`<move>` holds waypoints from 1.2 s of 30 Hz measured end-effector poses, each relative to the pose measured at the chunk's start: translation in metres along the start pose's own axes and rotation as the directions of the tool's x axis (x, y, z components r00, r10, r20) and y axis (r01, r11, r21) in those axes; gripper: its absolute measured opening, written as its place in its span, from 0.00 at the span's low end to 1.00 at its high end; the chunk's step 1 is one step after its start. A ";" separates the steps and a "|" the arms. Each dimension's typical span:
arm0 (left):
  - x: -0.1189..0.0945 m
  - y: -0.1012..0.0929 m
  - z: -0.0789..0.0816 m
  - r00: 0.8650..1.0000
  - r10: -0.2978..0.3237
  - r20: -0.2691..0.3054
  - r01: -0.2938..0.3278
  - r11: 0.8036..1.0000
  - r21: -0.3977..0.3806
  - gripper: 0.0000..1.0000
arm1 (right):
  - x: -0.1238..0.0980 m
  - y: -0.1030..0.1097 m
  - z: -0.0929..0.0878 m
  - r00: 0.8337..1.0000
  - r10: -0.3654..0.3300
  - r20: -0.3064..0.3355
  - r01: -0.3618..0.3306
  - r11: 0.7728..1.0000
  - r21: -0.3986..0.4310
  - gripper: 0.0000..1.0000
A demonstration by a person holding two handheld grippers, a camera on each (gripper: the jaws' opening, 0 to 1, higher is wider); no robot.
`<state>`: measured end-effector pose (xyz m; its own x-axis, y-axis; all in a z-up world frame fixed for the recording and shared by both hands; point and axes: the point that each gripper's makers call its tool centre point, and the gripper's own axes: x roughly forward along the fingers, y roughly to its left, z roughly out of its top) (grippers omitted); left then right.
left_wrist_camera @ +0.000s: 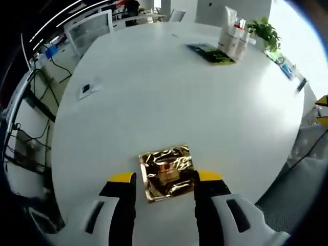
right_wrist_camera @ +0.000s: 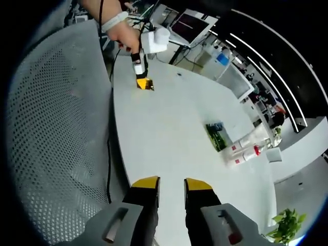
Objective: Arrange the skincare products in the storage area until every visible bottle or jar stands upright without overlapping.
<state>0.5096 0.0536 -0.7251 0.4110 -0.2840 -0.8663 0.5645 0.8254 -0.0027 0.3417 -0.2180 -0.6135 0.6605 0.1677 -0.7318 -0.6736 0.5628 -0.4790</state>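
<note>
We saw the left tool [left_wrist_camera: 165, 178] with jaws spread, a gold foil packet [left_wrist_camera: 167, 171] lying flat on the white bench [left_wrist_camera: 154, 97] between the tips; contact unclear. The skincare bottles [left_wrist_camera: 231, 38] stood in an upright cluster at the far side beside a dark green leaflet [left_wrist_camera: 211, 53], a potted plant [left_wrist_camera: 264, 32] just behind them. The right tool [right_wrist_camera: 172, 184] hung released over the bench edge, nothing between its jaws, a mesh chair [right_wrist_camera: 56, 128] alongside
</note>
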 end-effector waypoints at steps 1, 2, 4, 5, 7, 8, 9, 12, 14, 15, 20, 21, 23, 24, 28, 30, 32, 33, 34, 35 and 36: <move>0.001 -0.001 0.000 1.000 -0.002 -0.003 0.002 1.000 -0.002 0.37 | 0.000 0.000 0.000 1.000 0.000 0.000 0.000 1.000 0.000 0.12; 0.001 -0.002 0.001 1.000 0.000 -0.004 0.000 1.000 -0.011 0.37 | 0.000 0.000 0.000 1.000 0.001 -0.001 -0.001 1.000 0.000 0.12; 0.002 -0.004 0.003 1.000 -0.001 0.000 0.001 1.000 -0.018 0.37 | 0.000 0.000 0.000 1.000 0.001 -0.002 -0.001 1.000 0.001 0.12; 0.003 -0.005 0.004 1.000 -0.002 -0.002 0.001 1.000 -0.024 0.38 | 0.000 0.000 0.000 1.000 0.001 -0.002 -0.001 1.000 0.000 0.12; 0.004 -0.006 0.006 1.000 0.000 -0.003 0.000 0.999 -0.037 0.39 | 0.000 0.000 -0.001 1.000 0.001 -0.002 -0.001 1.000 0.000 0.12; 0.004 -0.006 0.006 1.000 0.001 -0.003 -0.001 0.999 -0.036 0.39 | 0.000 0.000 -0.001 1.000 0.000 -0.002 0.000 1.000 0.000 0.12; 0.004 -0.007 0.006 1.000 0.003 -0.004 -0.003 0.999 -0.036 0.39 | 0.000 0.000 -0.001 1.000 0.000 -0.002 0.000 1.000 0.001 0.12; 0.004 -0.006 0.007 1.000 0.012 0.003 -0.012 0.999 -0.032 0.36 | 0.000 0.000 -0.001 1.000 -0.001 -0.002 0.001 1.000 0.001 0.12; 0.004 -0.004 0.007 0.999 0.020 0.026 -0.019 0.999 -0.036 0.35 | 0.000 0.000 0.000 1.000 -0.002 -0.001 0.002 1.000 0.001 0.12; 0.003 -0.004 0.007 0.999 0.025 0.031 -0.023 0.999 -0.043 0.32 | 0.000 0.000 0.000 1.000 -0.001 -0.001 0.001 1.000 0.002 0.12; 0.000 0.005 0.001 0.999 0.034 0.001 -0.034 0.999 -0.020 0.11 | 0.000 0.001 0.000 1.000 0.003 -0.002 -0.003 1.000 -0.001 0.12; 0.000 0.006 0.001 0.999 0.034 0.003 -0.034 0.999 -0.022 0.09 | 0.000 0.001 0.000 1.000 0.003 -0.001 -0.003 1.000 -0.001 0.12; 0.000 0.008 -0.001 0.999 0.034 -0.001 -0.034 0.999 -0.026 0.04 | 0.000 0.001 0.000 1.000 0.006 -0.001 -0.006 1.000 -0.002 0.12; 0.000 0.008 -0.001 0.999 0.034 0.000 -0.034 0.999 -0.026 0.03 | 0.000 0.001 0.000 1.000 0.007 -0.002 -0.007 1.000 -0.003 0.12; 0.000 0.010 -0.001 1.000 0.015 -0.005 -0.015 0.999 -0.051 0.00 | 0.000 0.002 0.000 1.000 0.010 -0.003 -0.010 1.000 -0.005 0.12; 0.000 0.011 0.000 1.000 0.007 -0.001 -0.007 0.995 -0.099 0.00 | 0.001 0.002 -0.001 1.000 0.009 -0.005 -0.009 1.000 -0.004 0.12; 0.000 0.011 0.001 1.000 0.003 0.007 -0.002 0.989 -0.151 0.00 | 0.000 0.002 -0.001 1.000 0.009 -0.006 -0.009 1.000 -0.003 0.12; 0.000 0.012 0.002 1.000 0.001 0.011 0.001 0.989 -0.150 0.00 | 0.001 0.002 -0.001 1.000 0.009 -0.005 -0.009 1.000 -0.003 0.12; -0.001 0.012 0.005 0.999 0.000 0.034 0.006 0.984 -0.179 0.00 | 0.001 0.001 -0.001 1.000 0.008 -0.006 -0.008 1.000 -0.002 0.12; -0.002 0.011 0.009 0.998 -0.002 0.058 0.013 0.982 -0.189 0.00 | 0.001 0.001 -0.001 1.000 0.009 -0.008 -0.009 1.000 -0.001 0.12; -0.004 0.011 0.012 0.997 -0.004 0.075 0.020 0.979 -0.203 0.01 | 0.001 0.001 -0.002 1.000 0.008 -0.009 -0.008 1.000 -0.001 0.12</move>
<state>0.5230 0.0578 -0.7156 0.4611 -0.3234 -0.8263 0.4154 0.9016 -0.1210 0.3408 -0.2184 -0.6156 0.6520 0.1651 -0.7400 -0.6793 0.5607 -0.4734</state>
